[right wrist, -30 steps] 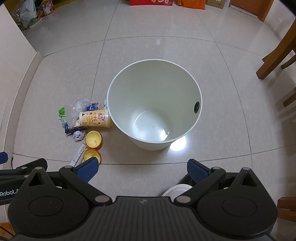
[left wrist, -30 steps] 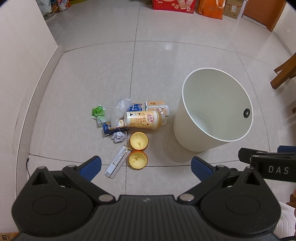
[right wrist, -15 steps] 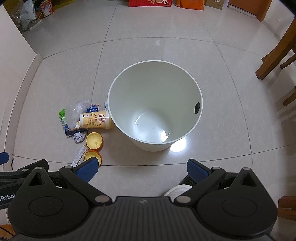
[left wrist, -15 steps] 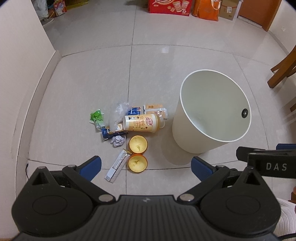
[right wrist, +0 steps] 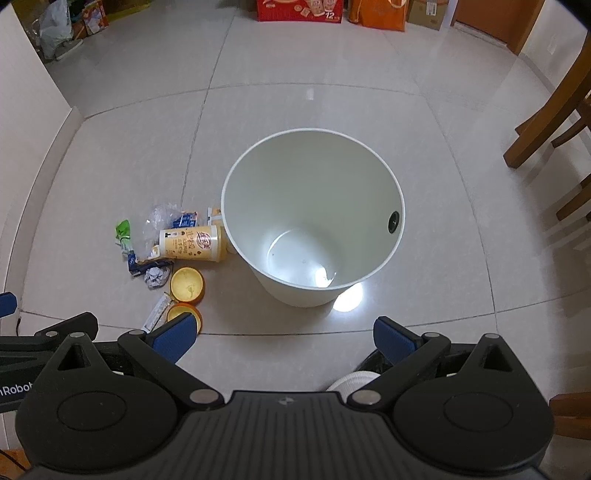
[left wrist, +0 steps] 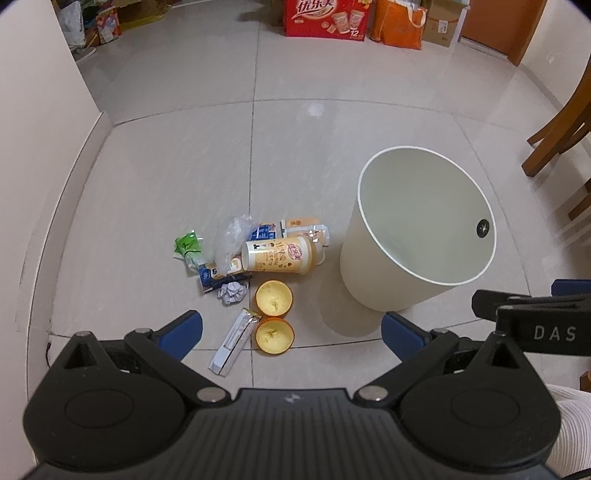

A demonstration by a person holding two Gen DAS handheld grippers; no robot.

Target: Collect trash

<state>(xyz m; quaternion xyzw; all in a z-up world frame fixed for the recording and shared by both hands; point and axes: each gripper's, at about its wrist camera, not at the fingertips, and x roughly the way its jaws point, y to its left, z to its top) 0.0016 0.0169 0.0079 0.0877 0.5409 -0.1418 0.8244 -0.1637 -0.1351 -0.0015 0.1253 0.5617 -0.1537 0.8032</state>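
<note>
A pile of trash lies on the tiled floor left of a white bin (left wrist: 388,273) (right wrist: 291,291). It holds a yellow cup (left wrist: 279,255) (right wrist: 192,243) on its side, two orange lids (left wrist: 274,295) (left wrist: 274,335), a crumpled paper ball (left wrist: 232,292), a long grey wrapper (left wrist: 233,343), a green wrapper (left wrist: 188,245) and clear plastic (left wrist: 231,236). My left gripper (left wrist: 291,326) hangs open high above the lids, holding nothing. Over the floor in front of the bin, my right gripper (right wrist: 282,334) is open too. The bin looks empty inside.
A white wall (left wrist: 29,166) runs along the left. Wooden chair legs (left wrist: 557,144) (right wrist: 546,129) stand at the right. A red carton (left wrist: 325,18) and an orange bag (left wrist: 397,24) sit at the far end of the room. A white round object (right wrist: 351,382) shows below the right gripper.
Both grippers have risen or drawn back a little, so the trash and the bin look smaller and more of the far room shows. Nothing on the floor has moved.
</note>
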